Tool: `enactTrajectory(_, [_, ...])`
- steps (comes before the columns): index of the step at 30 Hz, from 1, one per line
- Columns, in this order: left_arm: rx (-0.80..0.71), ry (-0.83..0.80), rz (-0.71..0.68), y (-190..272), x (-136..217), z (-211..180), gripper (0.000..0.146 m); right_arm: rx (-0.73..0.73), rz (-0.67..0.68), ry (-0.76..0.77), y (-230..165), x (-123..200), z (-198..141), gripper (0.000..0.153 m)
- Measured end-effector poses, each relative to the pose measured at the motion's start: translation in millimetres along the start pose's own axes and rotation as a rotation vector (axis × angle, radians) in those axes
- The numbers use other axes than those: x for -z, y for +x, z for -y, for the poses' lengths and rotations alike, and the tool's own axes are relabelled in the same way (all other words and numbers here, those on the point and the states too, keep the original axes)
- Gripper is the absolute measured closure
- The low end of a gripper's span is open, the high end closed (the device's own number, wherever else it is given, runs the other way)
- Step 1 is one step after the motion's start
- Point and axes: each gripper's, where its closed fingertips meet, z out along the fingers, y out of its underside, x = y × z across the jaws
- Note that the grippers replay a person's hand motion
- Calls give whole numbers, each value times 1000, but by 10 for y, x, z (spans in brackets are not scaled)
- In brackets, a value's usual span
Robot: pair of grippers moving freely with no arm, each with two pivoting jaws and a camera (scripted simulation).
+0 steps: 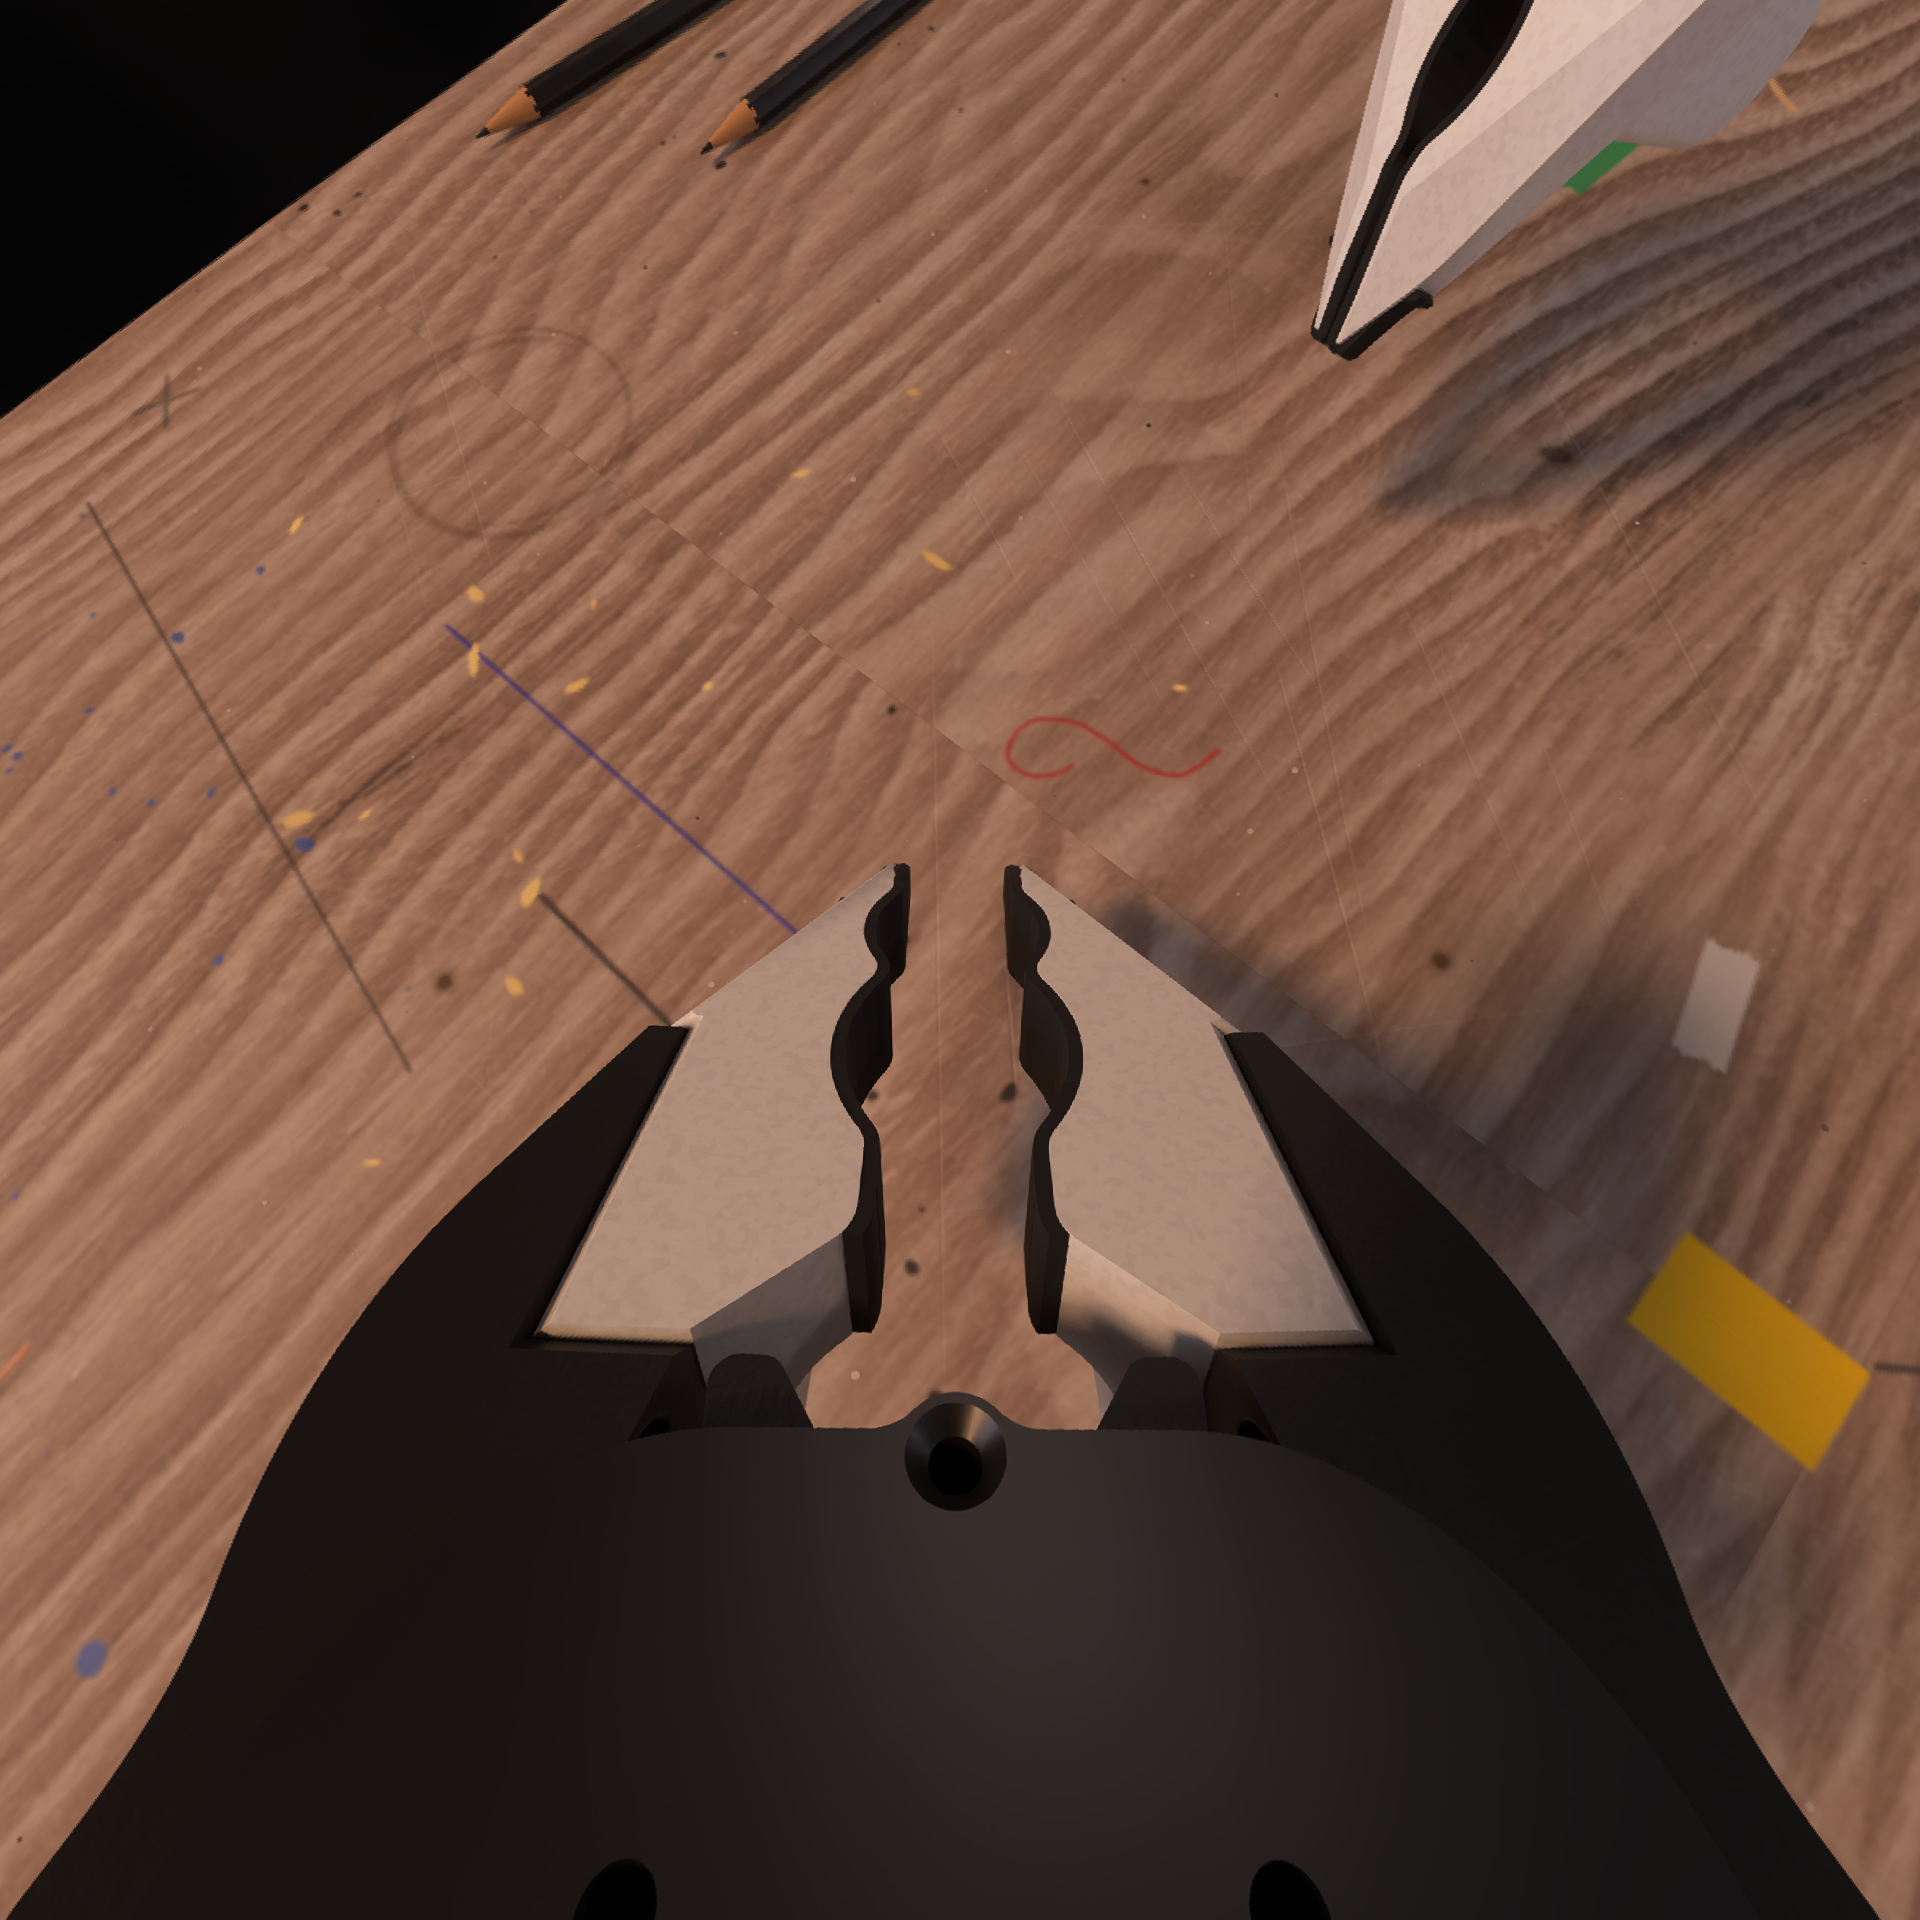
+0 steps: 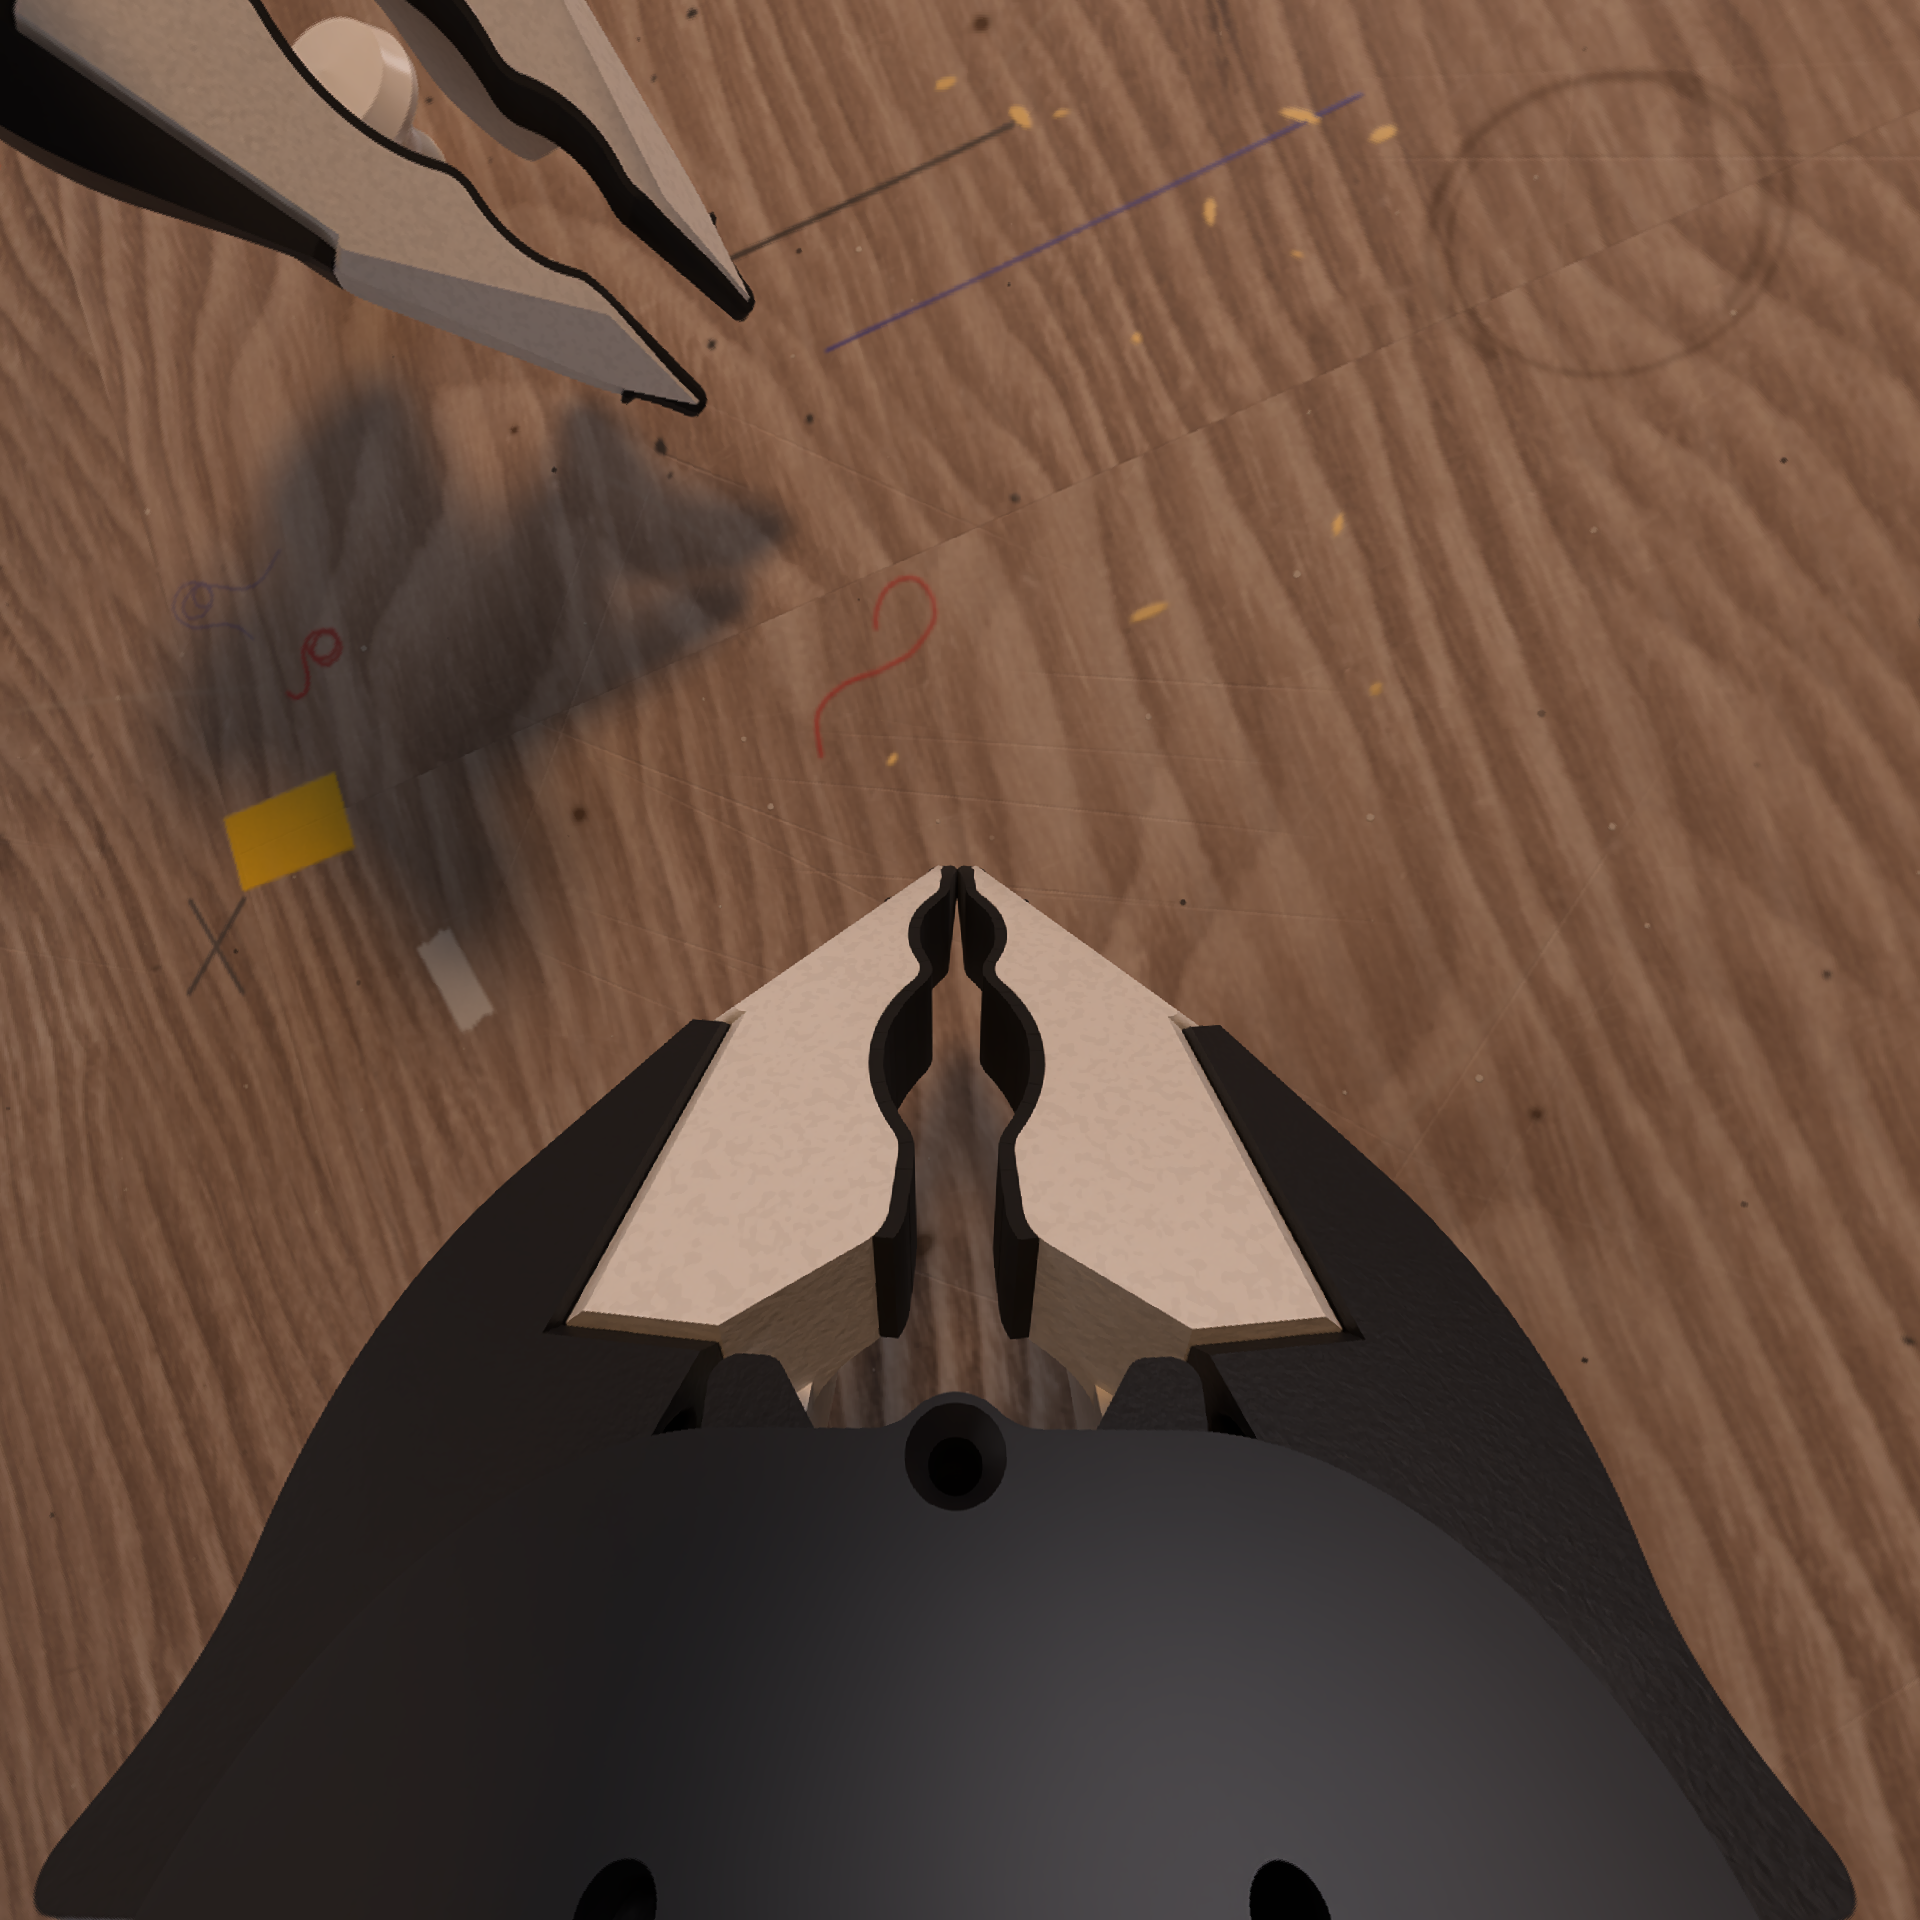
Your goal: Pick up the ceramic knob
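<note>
The left tongs (image 1: 956,883) hang over the wooden tabletop (image 1: 1039,540) with their two tips a little apart and nothing between them. Just past the tips there is a red squiggle (image 1: 1101,750) drawn on the wood. To the right lie one yellow strip of tape (image 1: 1745,1351) and one small white strip of tape (image 1: 1714,1003). A thin blue line (image 1: 623,779) and some dark lines run off to the left, with little yellow and blue specks around them. Farther away there is a faint ring mark (image 1: 509,431). Near the far edge lie two black pencils (image 1: 800,78), side by side, with their points facing the same way. The right tongs (image 2: 956,873) have their tips pressed together, and they hold nothing. In the left wrist view the right tongs (image 1: 1371,332) show at the top right, with a bit of something green peeking out from behind them. The ceramic knob (image 2: 364,73) is a small cream thing. It shows only in the right wrist view, at the top left, far from the right tongs. There it sits in the wide gap between the two fingers of the left tongs (image 2: 717,353), back from their tips. One finger hides part of the knob, so it is hard to tell if it touches them or lies on the wood below. There is one knob and two tongs.
</note>
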Motion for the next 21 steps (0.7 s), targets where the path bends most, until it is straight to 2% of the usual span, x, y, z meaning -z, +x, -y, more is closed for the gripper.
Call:
enactTrajectory(7, [0,-25,-20,36,-11,-53,123,-12,10,-12,18,-10,-46,152])
enactTrajectory(12, [-30,-79,-108,223,-57,-143,112,-10,16,-28,5,-19,-71,150])
enactTrajectory(17, [-64,-133,-184,388,-67,-249,109,-5,38,-67,-28,-27,-141,148])
enactTrajectory(21, [-80,-165,-171,382,-87,-309,109,2,49,-94,-53,-49,-186,147])
